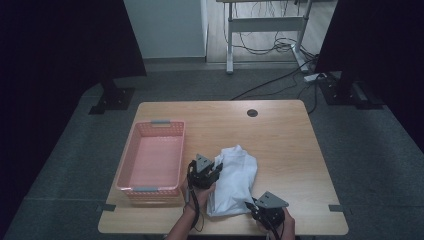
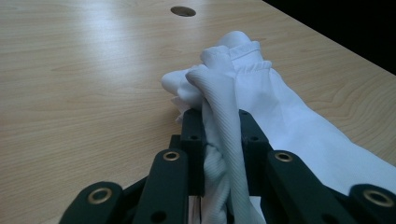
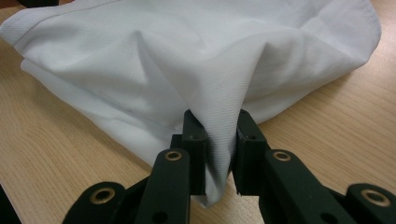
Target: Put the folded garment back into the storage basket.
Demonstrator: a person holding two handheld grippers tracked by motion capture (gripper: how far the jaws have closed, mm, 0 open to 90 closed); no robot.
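A white folded garment point(image 1: 234, 180) lies on the wooden table point(image 1: 280, 145), near its front edge. My left gripper point(image 1: 216, 169) is at the garment's left side, shut on a bunched fold of the white cloth point(image 2: 219, 93), which runs up between the jaws. My right gripper point(image 1: 250, 206) is at the garment's near right corner, shut on a pinch of the same cloth point(image 3: 219, 126) that peaks up from the flat part. In the left gripper view the garment's collar or cuff seam point(image 2: 243, 49) shows at the top of the bundle.
A pink plastic basket point(image 1: 152, 157) stands empty on the left half of the table, right beside my left hand. A round cable hole point(image 1: 252, 113) sits near the table's far edge. Bare wood stretches to the right and behind the garment.
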